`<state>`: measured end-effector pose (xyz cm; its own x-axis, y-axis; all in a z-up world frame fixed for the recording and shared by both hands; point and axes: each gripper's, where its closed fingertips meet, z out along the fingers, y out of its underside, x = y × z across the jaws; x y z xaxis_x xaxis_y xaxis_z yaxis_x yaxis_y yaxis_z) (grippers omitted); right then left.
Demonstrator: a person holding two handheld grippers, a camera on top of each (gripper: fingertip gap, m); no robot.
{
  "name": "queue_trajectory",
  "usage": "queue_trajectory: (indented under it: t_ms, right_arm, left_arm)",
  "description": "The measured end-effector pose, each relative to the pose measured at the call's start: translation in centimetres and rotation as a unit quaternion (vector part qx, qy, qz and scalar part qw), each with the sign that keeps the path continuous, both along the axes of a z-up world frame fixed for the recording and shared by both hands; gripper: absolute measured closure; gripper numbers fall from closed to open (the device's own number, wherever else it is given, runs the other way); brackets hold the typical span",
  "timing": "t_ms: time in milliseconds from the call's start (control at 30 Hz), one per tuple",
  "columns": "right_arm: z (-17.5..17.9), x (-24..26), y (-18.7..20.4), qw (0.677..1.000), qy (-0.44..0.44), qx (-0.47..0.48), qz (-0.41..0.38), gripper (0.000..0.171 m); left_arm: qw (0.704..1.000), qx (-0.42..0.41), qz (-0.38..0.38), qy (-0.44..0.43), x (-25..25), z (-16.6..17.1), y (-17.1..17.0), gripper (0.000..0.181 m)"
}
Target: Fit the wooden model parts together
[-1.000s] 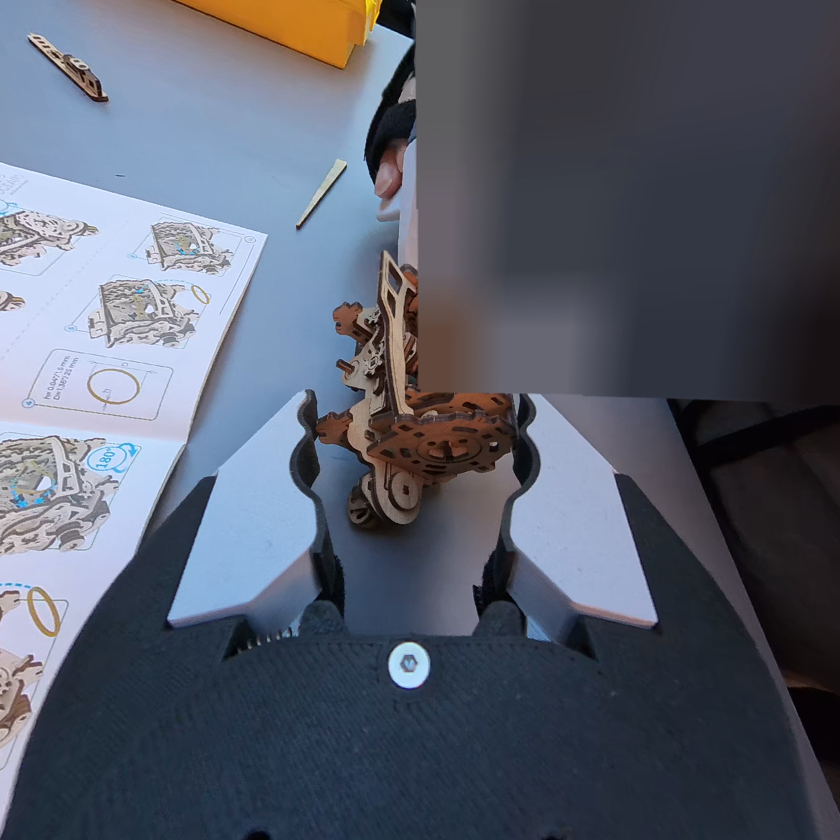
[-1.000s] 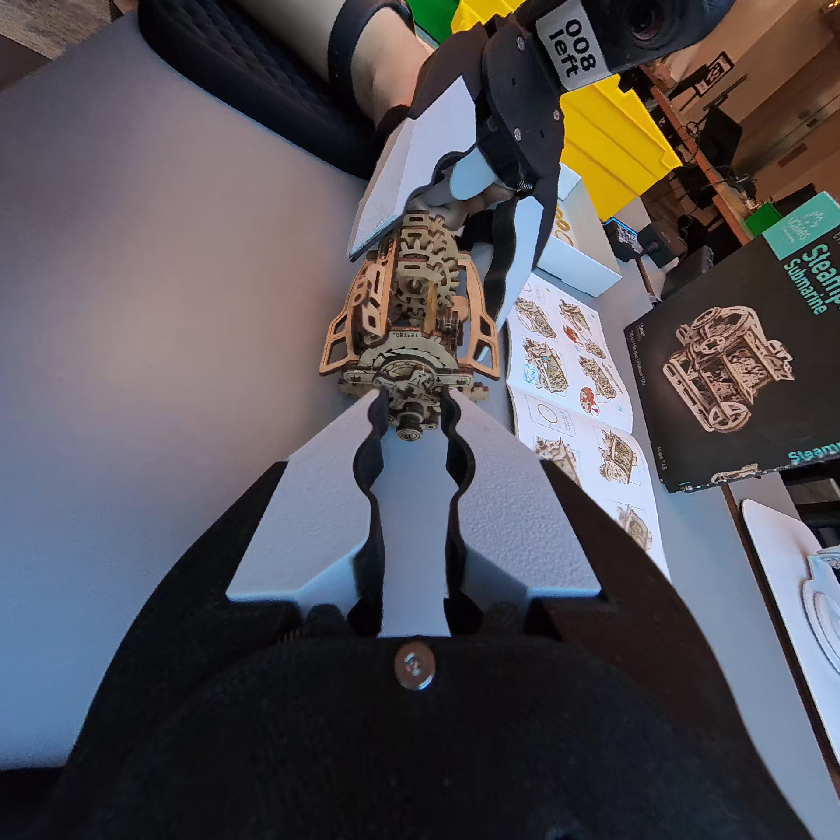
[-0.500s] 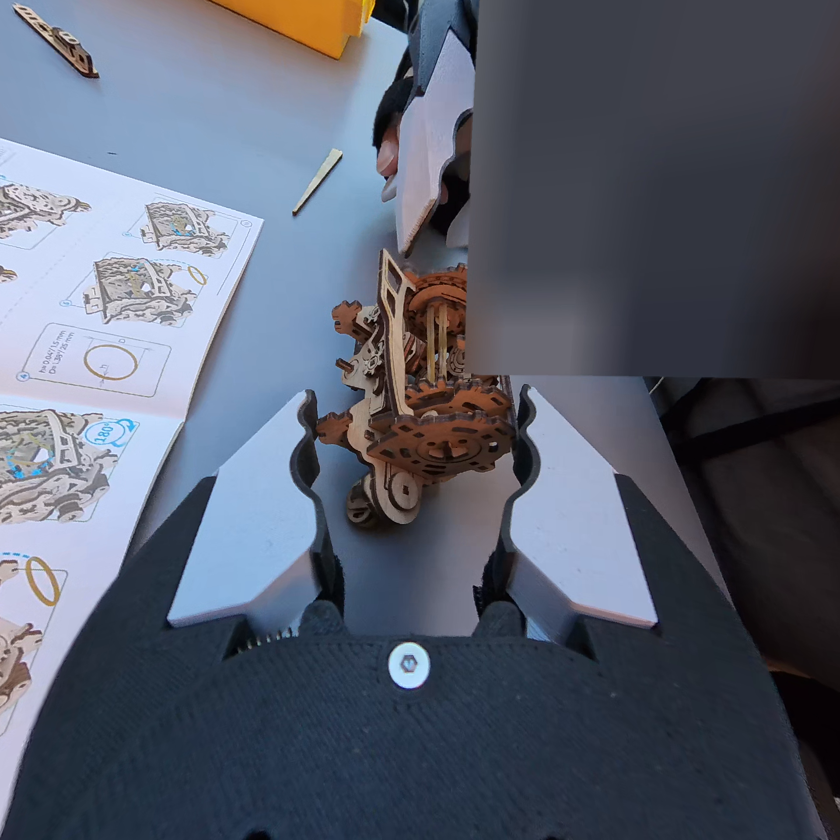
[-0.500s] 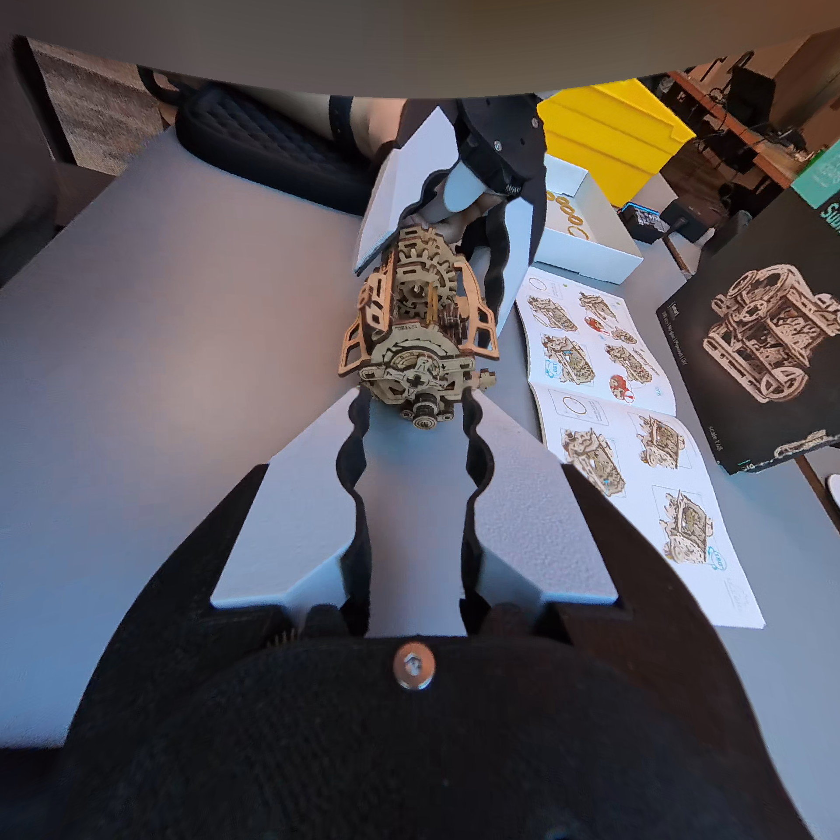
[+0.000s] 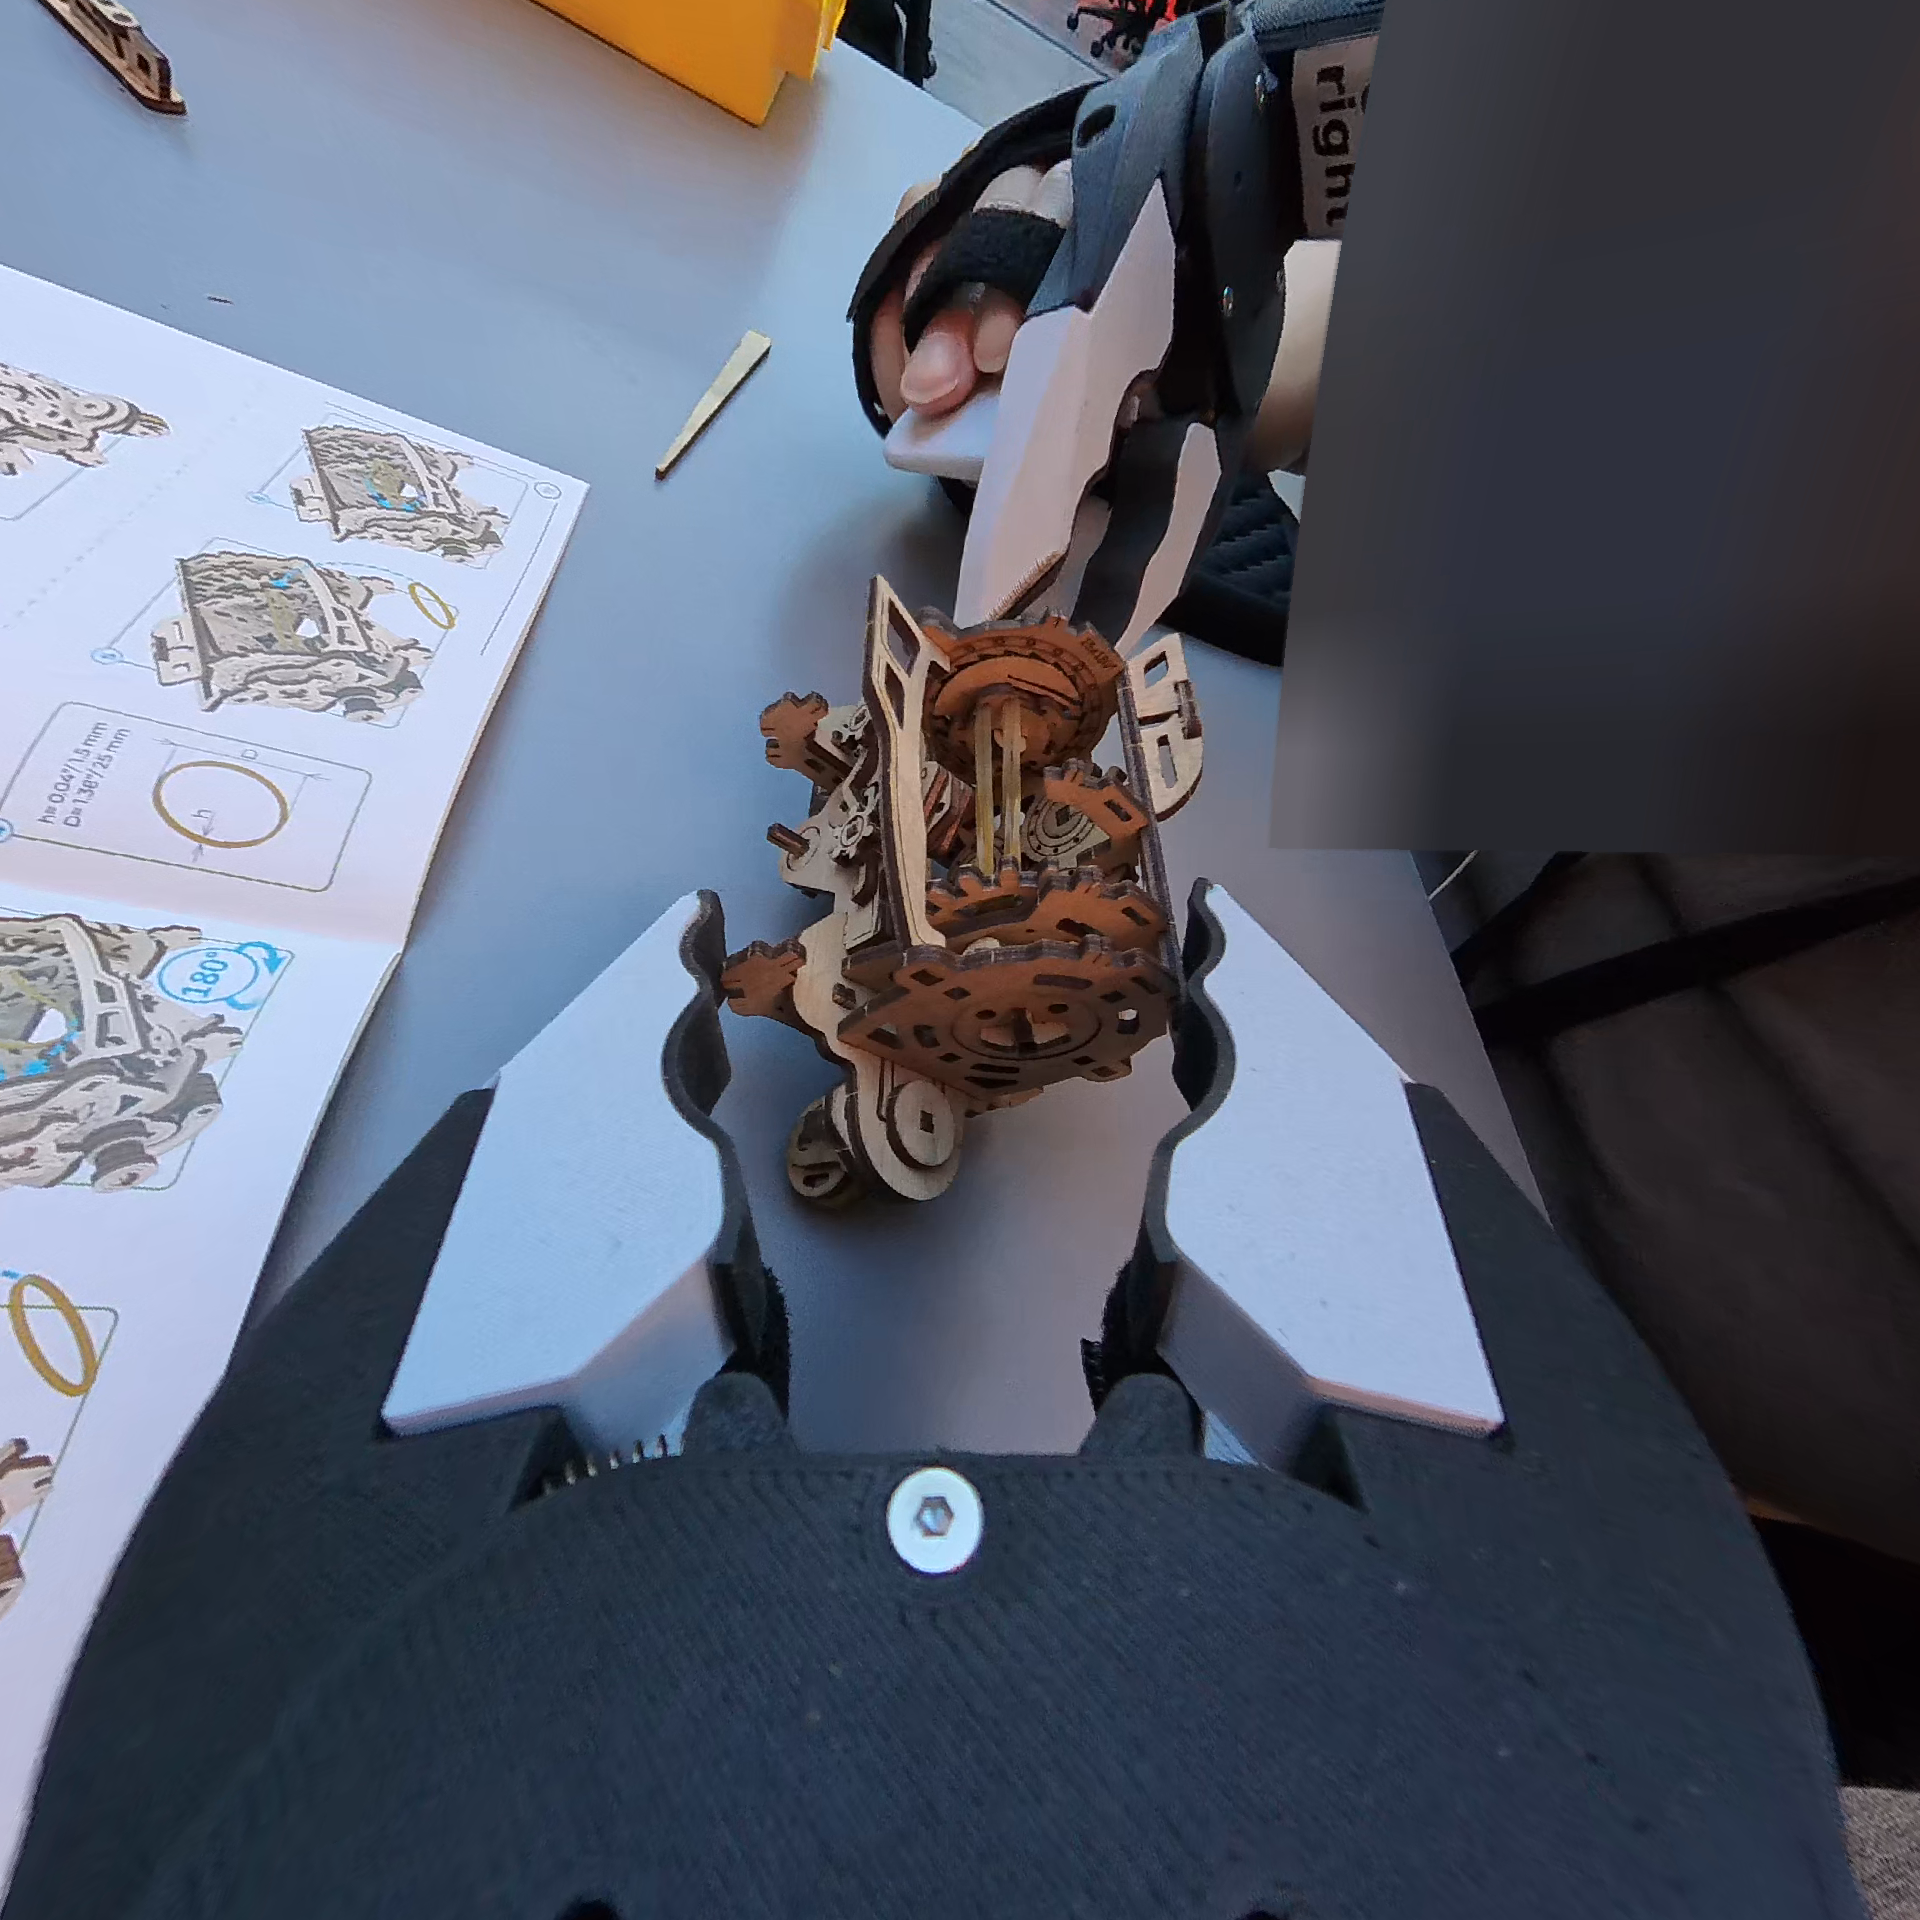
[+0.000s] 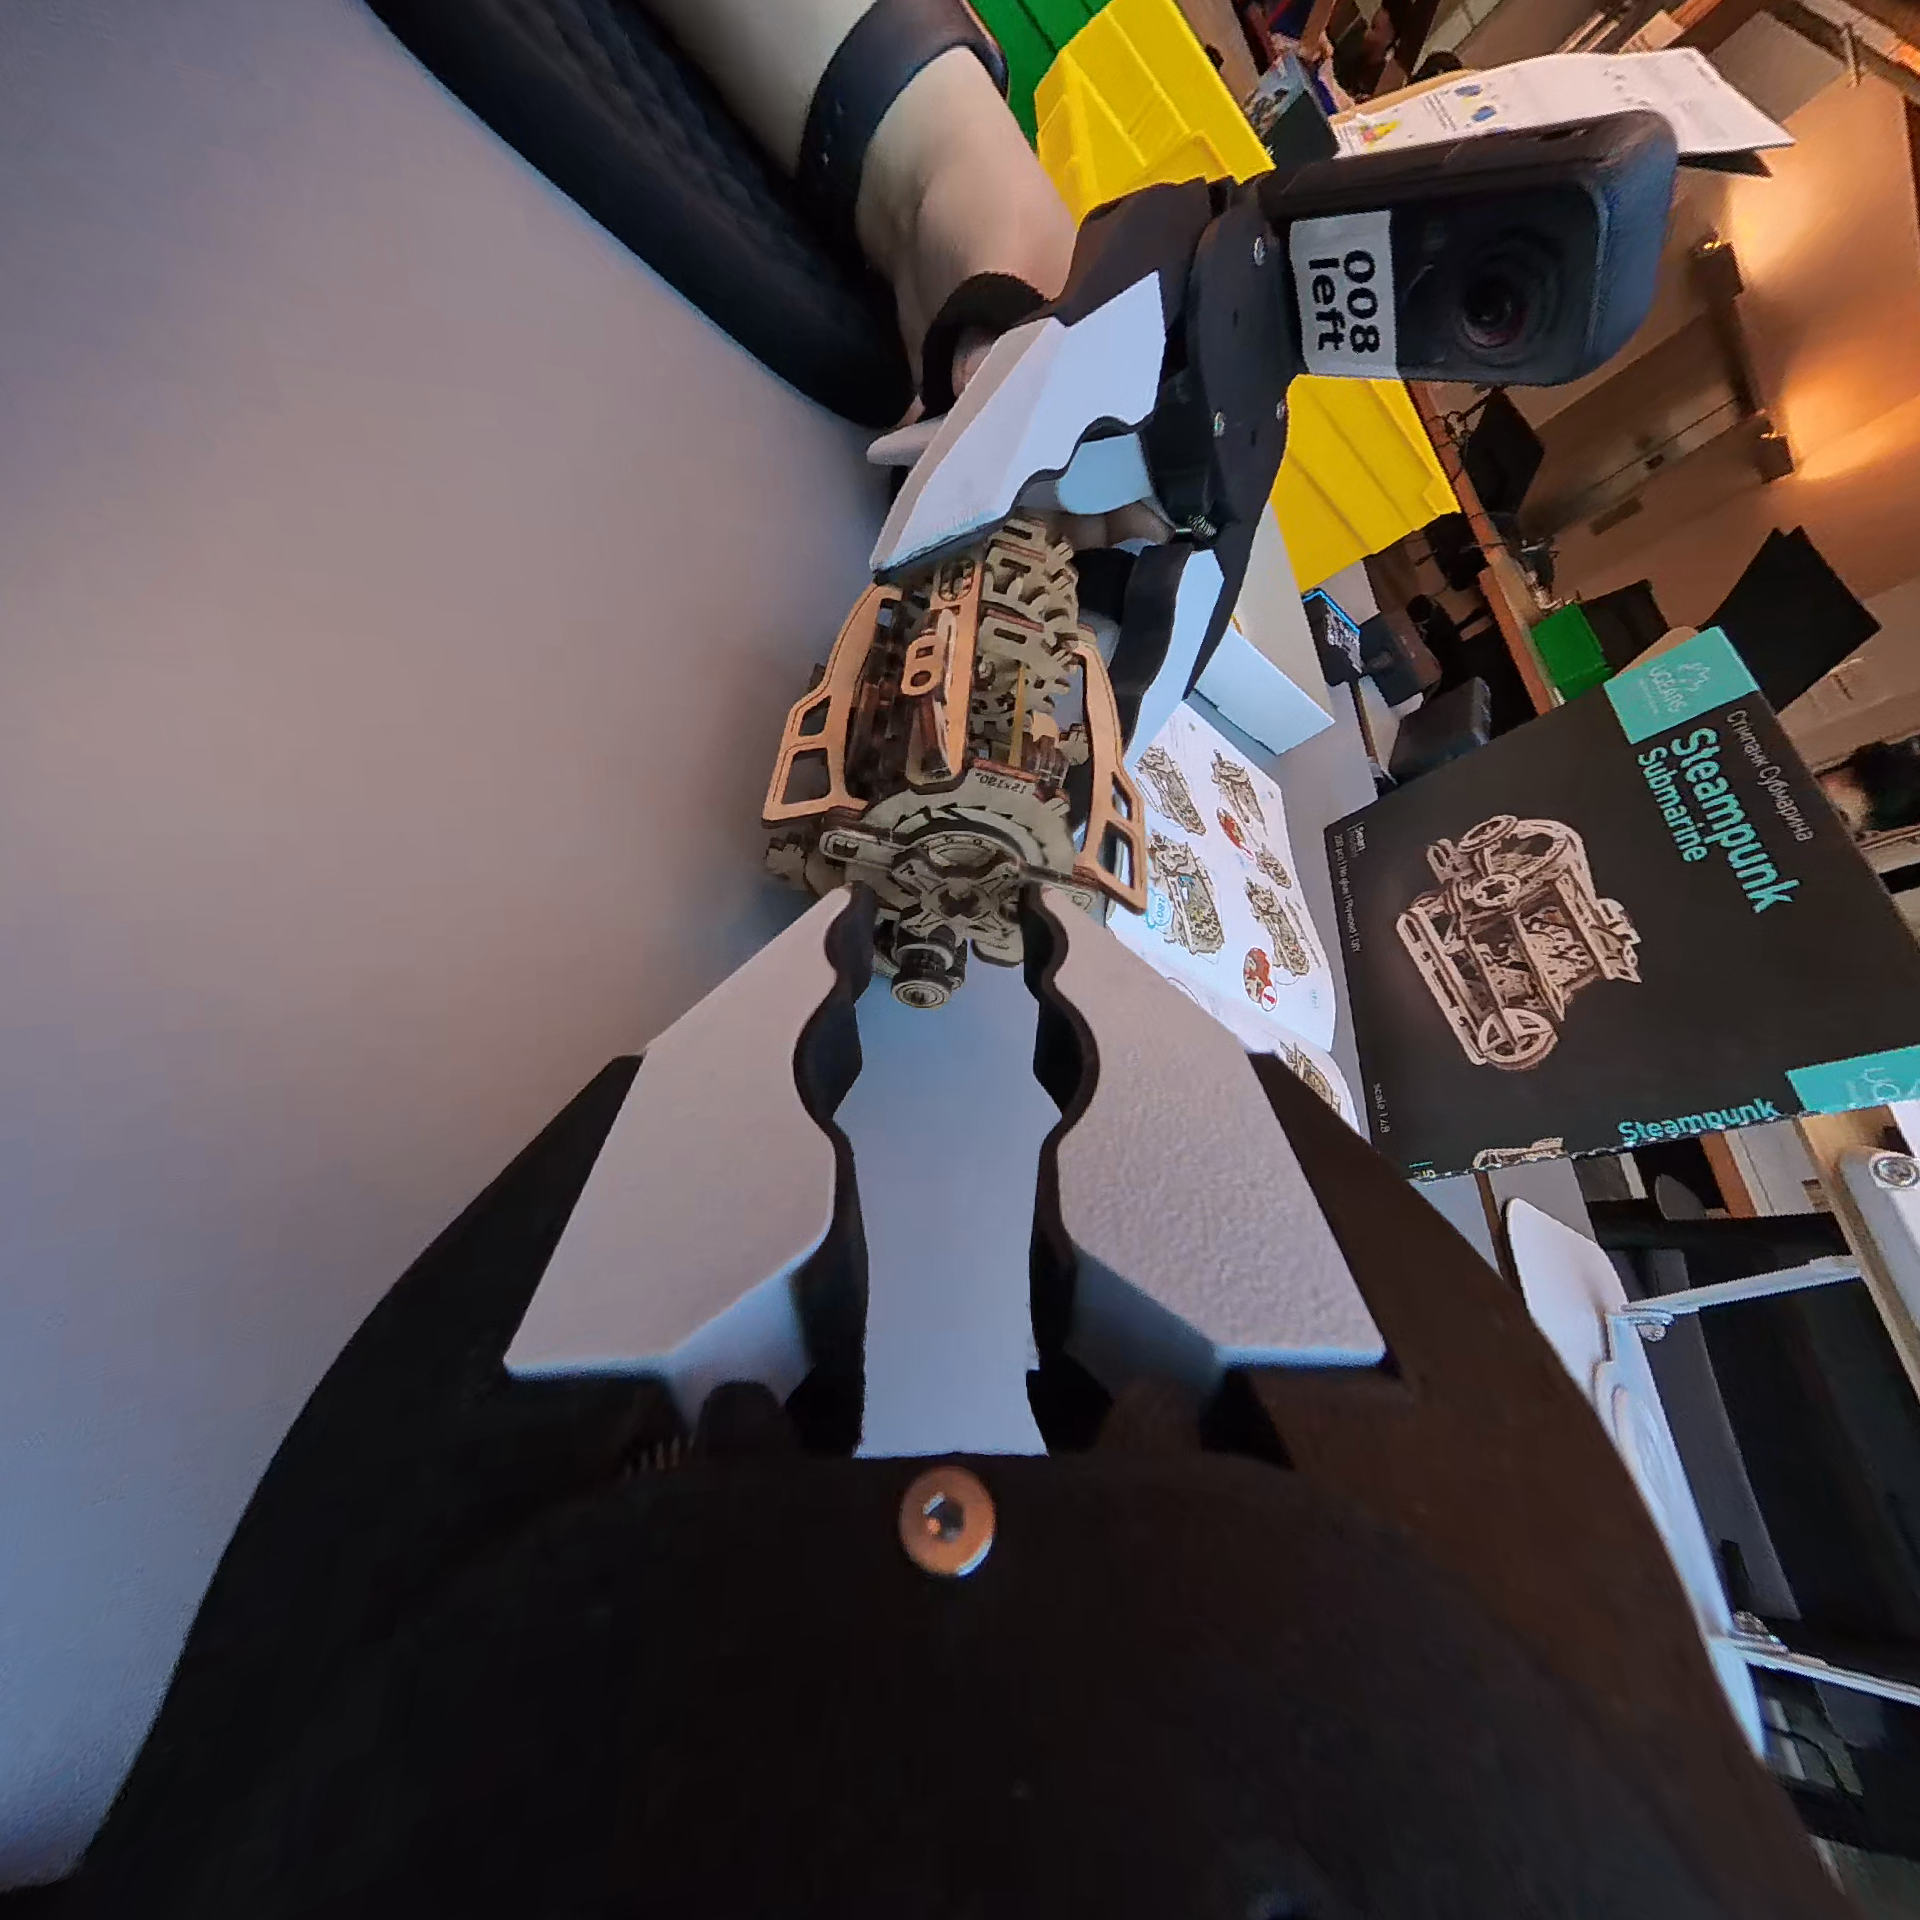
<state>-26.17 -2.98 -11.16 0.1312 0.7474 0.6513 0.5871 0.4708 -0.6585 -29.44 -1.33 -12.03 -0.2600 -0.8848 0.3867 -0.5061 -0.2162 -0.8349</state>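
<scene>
We record the wooden model [image 5: 977, 914] sitting on the grey desk [image 5: 499, 270], a part-built gear assembly with side frames, near the desk's edge. It lies between our two tools, which face each other from opposite ends.

Left tongs [image 5: 951, 966]: spread wide, straddling the near end of the model around its large cogged disc. The right inner pad appears to touch the model's side frame; the left pad stands just off a small protruding tab. We cannot tell whether any pressure is applied, so we log them as released.

Right tongs [image 6: 940, 925]: partly spread, fingers flanking the hub and small axle wheel at the model's opposite end. From the left wrist view their tips sit just at the top rim of the far disc. Contact is uncertain; no firm grasp is evident.

Surroundings: an open instruction booklet [image 5: 260, 665] lies beside the model; a thin wooden sliver [image 5: 717, 400] and a dark loose part [image 5: 125, 52] rest farther off. A yellow bin [image 5: 707, 47] stands behind. A dark product box [image 6: 1621, 914] stands beyond the booklet.
</scene>
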Motion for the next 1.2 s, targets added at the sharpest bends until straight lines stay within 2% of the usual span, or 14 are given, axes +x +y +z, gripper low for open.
queue_trajectory:
  t_ms: [267, 967, 1200]
  right_arm:
    - [0.16, -0.16, 0.05, 0.999, 0.021, -0.032, -0.003, 0.151]
    - [0.28, -0.31, -0.54, 1.000, 0.016, -0.008, 0.013, 0.154]
    - [0.23, -0.29, -0.54, 0.999, 0.028, -0.044, 0.013, 0.155]
  left_arm:
    - [1.000, -0.007, -0.013, 0.001, -0.07, 0.01, -0.31, 0.095]
    - [1.000, -0.006, -0.020, 0.001, -0.11, -0.01, -0.58, 0.095]
    - [1.000, -0.008, -0.020, 0.002, -0.07, 0.00, -0.59, 0.095]
